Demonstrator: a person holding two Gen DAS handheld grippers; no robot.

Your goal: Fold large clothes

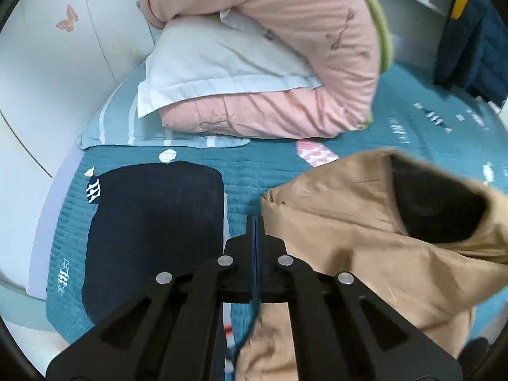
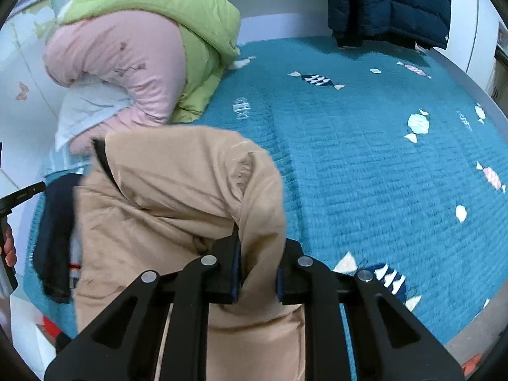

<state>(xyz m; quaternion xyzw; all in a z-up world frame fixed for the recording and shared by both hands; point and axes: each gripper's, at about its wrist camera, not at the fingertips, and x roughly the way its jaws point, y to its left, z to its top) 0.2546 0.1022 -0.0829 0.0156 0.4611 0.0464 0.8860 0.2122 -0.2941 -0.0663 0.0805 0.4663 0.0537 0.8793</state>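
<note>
Progress looks partial. A dark navy garment [image 1: 152,222] lies flat and squared off on the teal bedspread [image 2: 365,158], which I take for a piece already folded. The tan coat [image 2: 177,197] is the one in hand, and it is not yet a neat stack: part of it is lifted and bunched, and its dark lining [image 1: 435,209] gapes open at the far end in the left wrist view.

The right gripper [image 2: 258,273] is clamped on a thick roll of the tan coat, cloth bulging between the two black fingers. The left gripper [image 1: 256,231] is closed tight, pads together, just beside the coat's left edge; I cannot see any cloth caught between them.

The coat sits on the near part of the bed, just right of the navy garment, with a pink and green quilt [image 2: 133,63] and a white pillow [image 1: 222,60] heaped at the far left. Its long axis runs from near to far, roughly along both grippers' line of sight, with the open, lined end pointing far. By my judgement what remains is laying the raised part over and flattening it.
</note>
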